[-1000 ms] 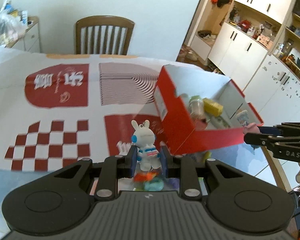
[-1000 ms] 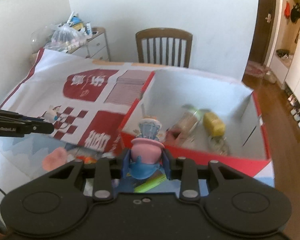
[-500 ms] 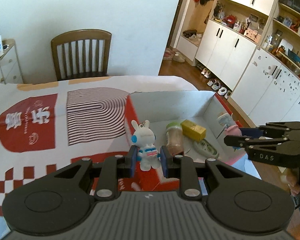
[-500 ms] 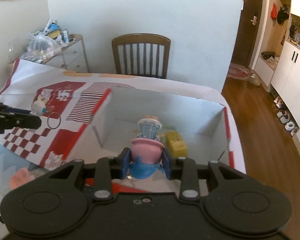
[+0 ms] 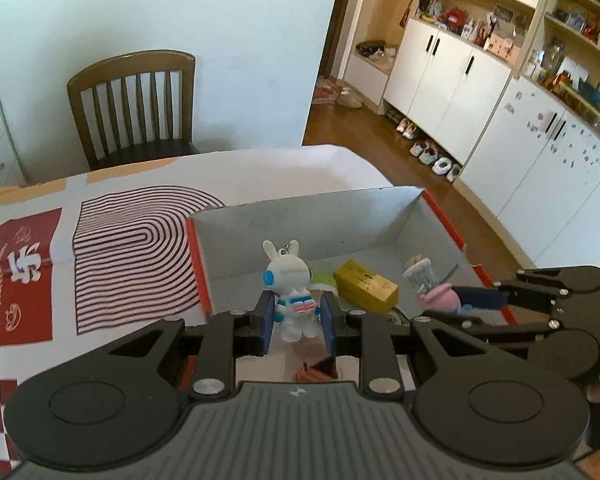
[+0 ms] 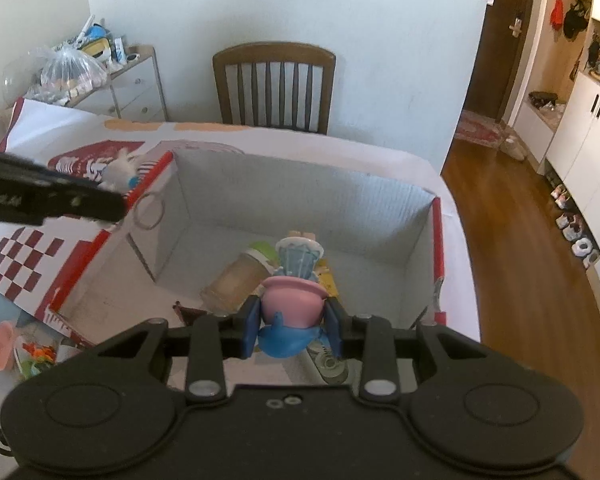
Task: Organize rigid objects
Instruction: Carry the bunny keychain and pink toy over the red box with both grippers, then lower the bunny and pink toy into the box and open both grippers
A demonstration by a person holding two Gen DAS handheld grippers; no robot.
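Left jaws: we hold the left gripper (image 5: pixel 296 322) closed on the small white plastic rabbit figurine with blue ears-pads and a keyring (image 5: pixel 288 280), pinched at its waist between the blue pads.
Right jaws: the right gripper (image 6: pixel 292 326) is clamped on the pink-and-blue plastic pig-like figurine (image 6: pixel 291 302), head towards us.
Just changed: both toys now hang over the open red-edged cardboard box with a grey inside (image 5: pixel 320 220); half a second ago the rabbit was short of the near wall.
Versus a second ago: then the box lay ahead and to the right of our left jaws, seen from outside; now we look straight down into it.
In the box: below and beyond the jaws lie a yellow rectangular block (image 5: pixel 366 286) and a clear plastic jar with a green lid (image 6: pixel 240 276).
Meaning: we judge both toys ready to be released inside.
Surface: the red-and-white patterned cloth (image 5: pixel 100 240) stretches left of the left jaws.
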